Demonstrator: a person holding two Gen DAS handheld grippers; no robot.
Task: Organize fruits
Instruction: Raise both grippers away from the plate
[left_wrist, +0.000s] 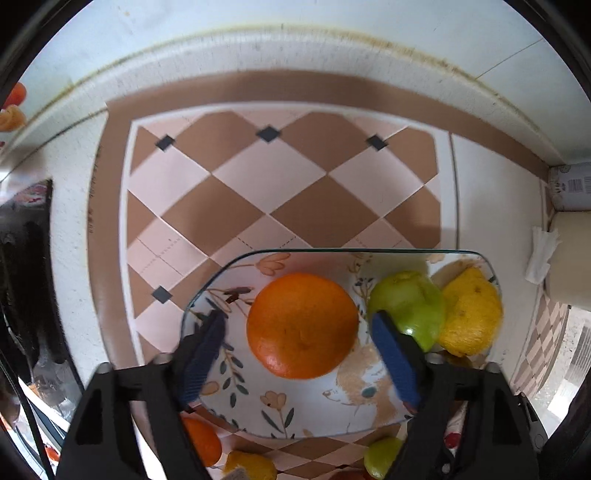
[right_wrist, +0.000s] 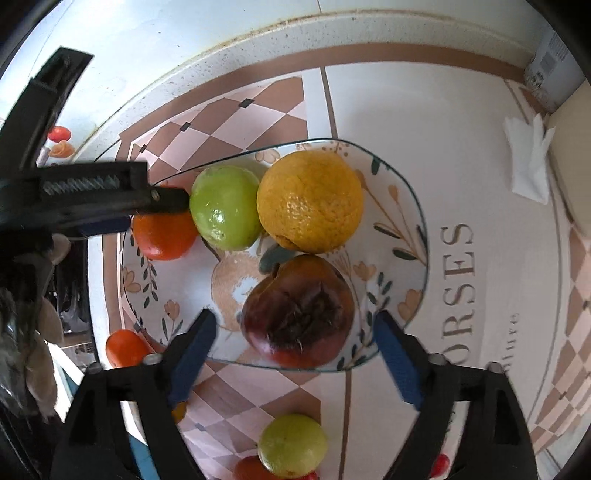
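A floral glass plate (left_wrist: 321, 417) (right_wrist: 406, 258) lies on the checkered mat. On it are an orange (left_wrist: 302, 325) (right_wrist: 162, 236), a green apple (left_wrist: 410, 306) (right_wrist: 225, 206), a yellow citrus (left_wrist: 471, 312) (right_wrist: 310, 201) and a dark red persimmon (right_wrist: 299, 314). My left gripper (left_wrist: 301, 354) is open, its blue fingers on either side of the orange without touching it. My right gripper (right_wrist: 295, 354) is open, its fingers on either side of the persimmon, apart from it. The left gripper's body shows in the right wrist view (right_wrist: 92, 195).
Loose fruit lies on the mat near the plate's front edge: an orange (left_wrist: 201, 439) (right_wrist: 125, 349), a yellow fruit (left_wrist: 251, 465), a green apple (left_wrist: 382, 456) (right_wrist: 291, 445). A crumpled tissue (right_wrist: 528, 162) and a box (left_wrist: 572, 184) are at the right. The wall runs behind.
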